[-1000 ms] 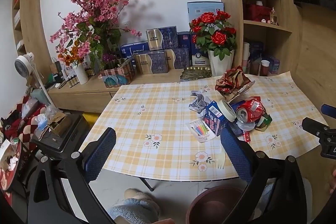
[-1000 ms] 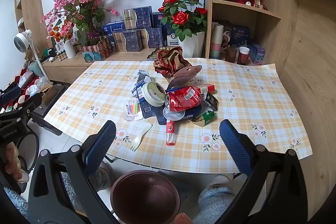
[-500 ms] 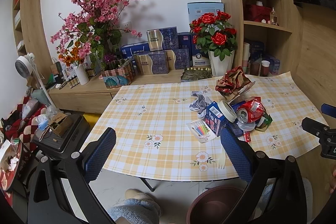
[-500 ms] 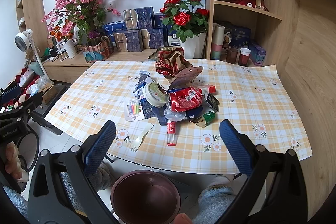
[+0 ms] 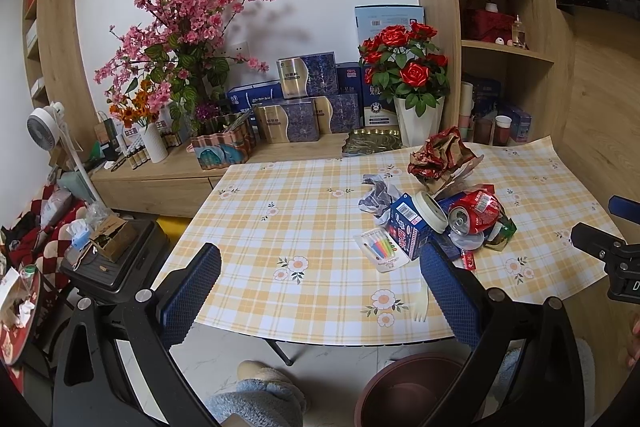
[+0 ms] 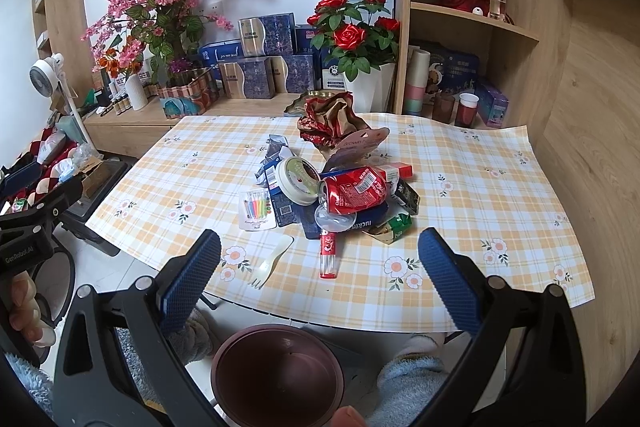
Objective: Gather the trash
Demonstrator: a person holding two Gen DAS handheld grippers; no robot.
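Roses (image 6: 354, 27) and gift boxes (image 6: 266, 59) stand behind trash pile (image 6: 336, 183).

Two cameras look across the table (image 5: 304, 227)
Both sit low at its near edge, sharing the trash pile (image 6: 340, 187).

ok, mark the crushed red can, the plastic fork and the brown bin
crushed red can (image 6: 354, 189), right wrist view, middle of its side
plastic fork (image 6: 272, 261), right wrist view, handle
brown bin (image 6: 244, 341), right wrist view, rim
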